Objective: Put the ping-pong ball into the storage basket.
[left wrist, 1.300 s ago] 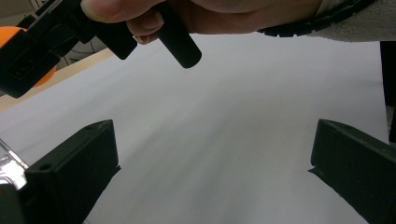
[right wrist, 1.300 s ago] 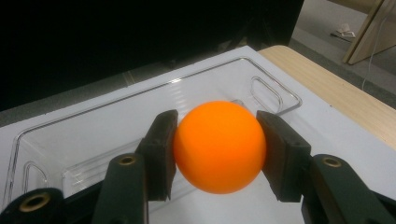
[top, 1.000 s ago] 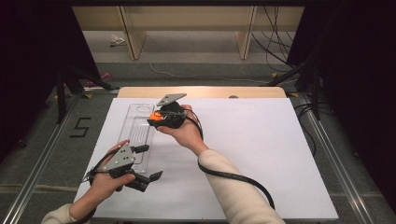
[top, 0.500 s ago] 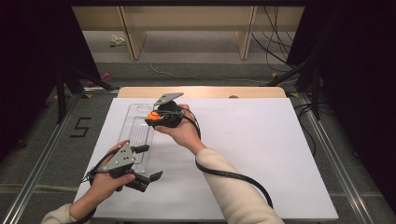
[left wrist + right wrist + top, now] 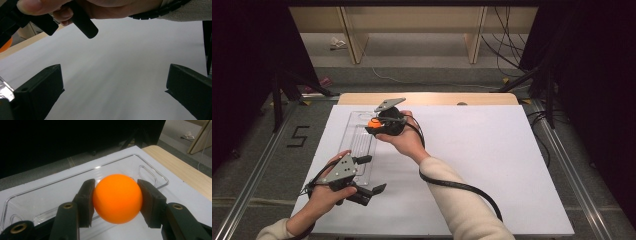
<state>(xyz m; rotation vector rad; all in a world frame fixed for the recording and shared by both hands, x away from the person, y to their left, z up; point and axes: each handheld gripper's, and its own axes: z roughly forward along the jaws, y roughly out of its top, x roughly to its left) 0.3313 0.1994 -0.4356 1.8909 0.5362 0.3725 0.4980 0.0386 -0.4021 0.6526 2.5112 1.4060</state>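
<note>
Over the clear plastic tray [image 5: 361, 142], right tongs [image 5: 116, 197] are gripping the orange ball [image 5: 117, 198], shifting slightly farther along it for release; left tongs [image 5: 371, 175] are idling open.

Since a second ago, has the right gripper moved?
Yes, slightly: the right gripper with the orange ball has edged left over the clear tray.
</note>
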